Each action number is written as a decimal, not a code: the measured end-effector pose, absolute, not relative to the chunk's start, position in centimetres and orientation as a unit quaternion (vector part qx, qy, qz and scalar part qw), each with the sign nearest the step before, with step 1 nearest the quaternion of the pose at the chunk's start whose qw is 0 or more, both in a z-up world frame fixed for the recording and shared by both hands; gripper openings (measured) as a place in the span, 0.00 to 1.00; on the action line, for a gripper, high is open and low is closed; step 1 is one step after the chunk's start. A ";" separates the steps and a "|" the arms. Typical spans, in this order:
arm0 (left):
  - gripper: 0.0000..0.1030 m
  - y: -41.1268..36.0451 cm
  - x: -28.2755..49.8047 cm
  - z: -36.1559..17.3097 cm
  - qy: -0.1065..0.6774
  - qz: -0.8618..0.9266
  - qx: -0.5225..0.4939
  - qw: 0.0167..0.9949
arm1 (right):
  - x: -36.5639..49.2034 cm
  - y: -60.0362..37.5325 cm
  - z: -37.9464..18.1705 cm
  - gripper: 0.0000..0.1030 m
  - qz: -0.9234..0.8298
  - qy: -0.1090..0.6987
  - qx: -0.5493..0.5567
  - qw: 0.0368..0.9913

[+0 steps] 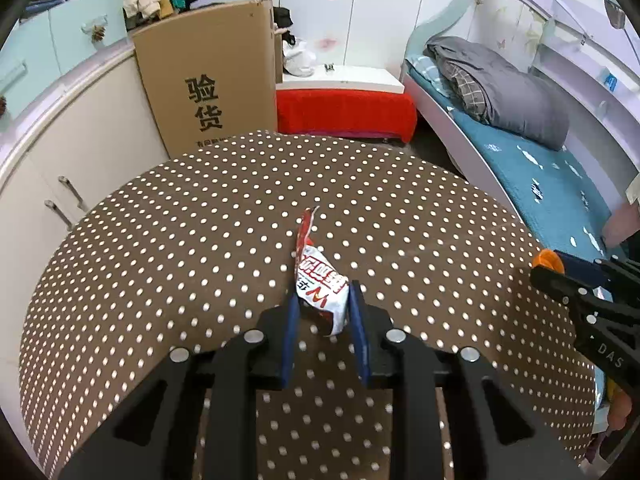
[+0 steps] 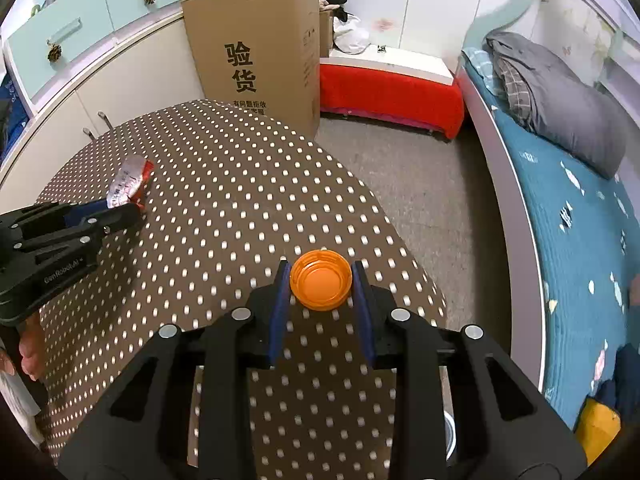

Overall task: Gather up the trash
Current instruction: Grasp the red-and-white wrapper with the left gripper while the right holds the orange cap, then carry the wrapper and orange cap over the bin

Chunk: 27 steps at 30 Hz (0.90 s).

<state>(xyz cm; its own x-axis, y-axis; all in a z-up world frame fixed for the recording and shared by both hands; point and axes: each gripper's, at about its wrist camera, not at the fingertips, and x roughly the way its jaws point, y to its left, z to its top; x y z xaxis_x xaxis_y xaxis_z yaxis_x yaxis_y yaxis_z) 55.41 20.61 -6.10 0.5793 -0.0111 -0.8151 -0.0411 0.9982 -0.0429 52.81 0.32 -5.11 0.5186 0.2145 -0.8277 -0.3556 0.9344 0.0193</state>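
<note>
polka-dot table [image 1: 160, 248], cardboard box [image 1: 208, 80], bed [image 1: 532, 168], red bench [image 1: 344, 114].

Brown/white polka-dot tablecloth [image 1: 200, 240], orange cap [image 2: 321, 286], red/white wrapper [image 1: 320, 284].

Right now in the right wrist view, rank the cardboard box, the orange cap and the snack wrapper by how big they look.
1. cardboard box, clearly largest.
2. orange cap, enlarged by sitting close to the camera in the right claw.
3. snack wrapper, farther off and partly hidden by the left claw, so second and third are unsure.

Polka-dot table [image 1: 200, 240] under the tongs; cardboard box [image 1: 208, 76] ahead-left, red bench [image 1: 344, 114] ahead, bed w/ teal sheet [image 1: 532, 168] right, grey carpet [image 2: 420, 184].
</note>
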 end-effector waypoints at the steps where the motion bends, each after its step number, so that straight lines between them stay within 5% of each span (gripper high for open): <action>1: 0.23 20.3 54.9 -5.8 0.457 0.008 -0.029 0.889 | 52.4 0.1 -5.0 0.29 0.164 0.462 -0.076 0.868; 27: 0.23 -2.3 43.1 -3.9 0.427 -0.147 0.024 0.892 | 39.7 -17.9 -3.4 0.29 0.059 0.464 0.013 0.884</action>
<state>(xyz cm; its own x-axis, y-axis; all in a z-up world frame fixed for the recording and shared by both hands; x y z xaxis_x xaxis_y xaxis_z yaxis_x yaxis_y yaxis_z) 43.06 -2.34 -3.95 0.5917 -0.2420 -0.7690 0.2834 0.9554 -0.0826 39.72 -17.94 -3.43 0.5625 0.1161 -0.8186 -0.0912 0.9928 0.0781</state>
